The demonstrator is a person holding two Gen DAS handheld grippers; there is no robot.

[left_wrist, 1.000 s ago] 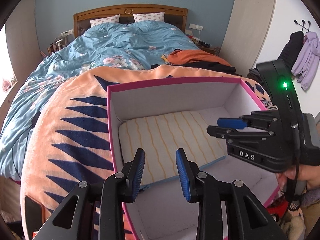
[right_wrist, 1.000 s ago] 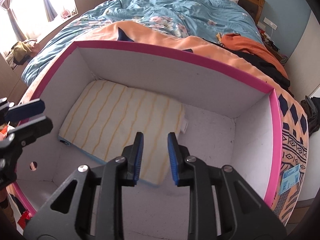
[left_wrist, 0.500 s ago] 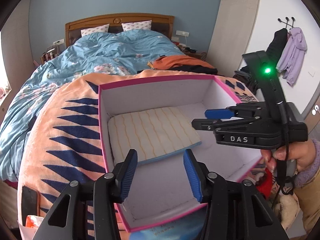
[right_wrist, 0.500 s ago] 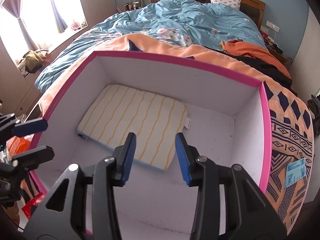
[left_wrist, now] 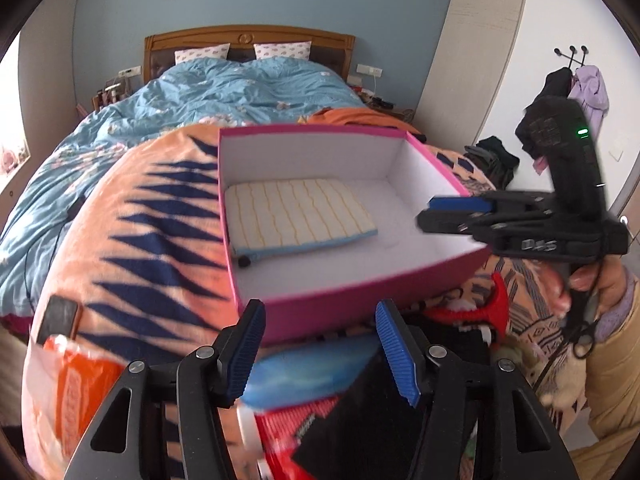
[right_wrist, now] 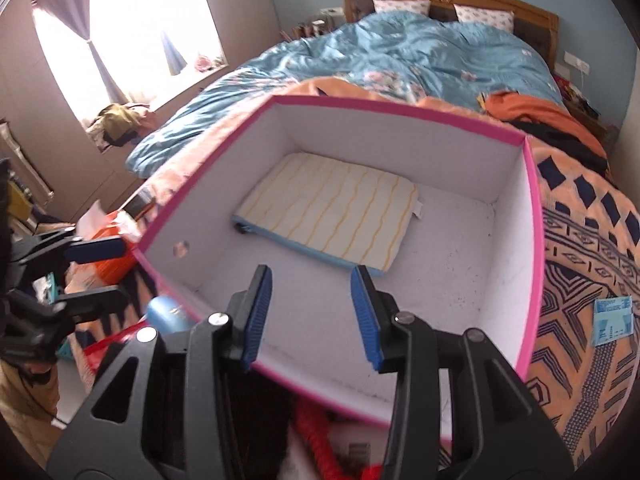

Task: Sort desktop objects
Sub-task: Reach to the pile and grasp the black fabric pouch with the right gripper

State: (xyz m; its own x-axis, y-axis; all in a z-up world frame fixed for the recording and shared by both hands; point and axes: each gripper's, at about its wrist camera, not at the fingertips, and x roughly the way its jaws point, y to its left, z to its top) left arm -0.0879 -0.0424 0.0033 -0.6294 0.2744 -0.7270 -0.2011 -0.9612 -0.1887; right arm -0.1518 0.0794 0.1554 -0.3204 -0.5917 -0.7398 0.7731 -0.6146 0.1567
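A pink box (left_wrist: 360, 308) with a white inside (right_wrist: 432, 288) stands on the orange patterned blanket. A yellow-striped pouch (left_wrist: 296, 212) (right_wrist: 332, 212) lies flat in its far left corner. My left gripper (left_wrist: 320, 354) hovers before the box's near wall, above a blurred blue object (left_wrist: 304, 376) and a red packet (left_wrist: 288, 428); its jaws are opening with nothing between them. My right gripper (right_wrist: 312, 316) is open and empty over the near rim, and in the left wrist view (left_wrist: 436, 214) it hangs over the box's right wall. The left gripper (right_wrist: 100, 276) shows at the left edge.
An orange bag (left_wrist: 80, 392) (right_wrist: 112, 264) and a dark flat item (left_wrist: 58, 318) lie left of the box. A red plastic piece (left_wrist: 480, 312) sits by the box's near right corner. A blue card (right_wrist: 612, 320) rests on the blanket. Blue bedding (left_wrist: 224, 92) lies behind.
Both grippers have drawn back out of the box toward its near side and opened wider. The striped pouch stays lying in the box.
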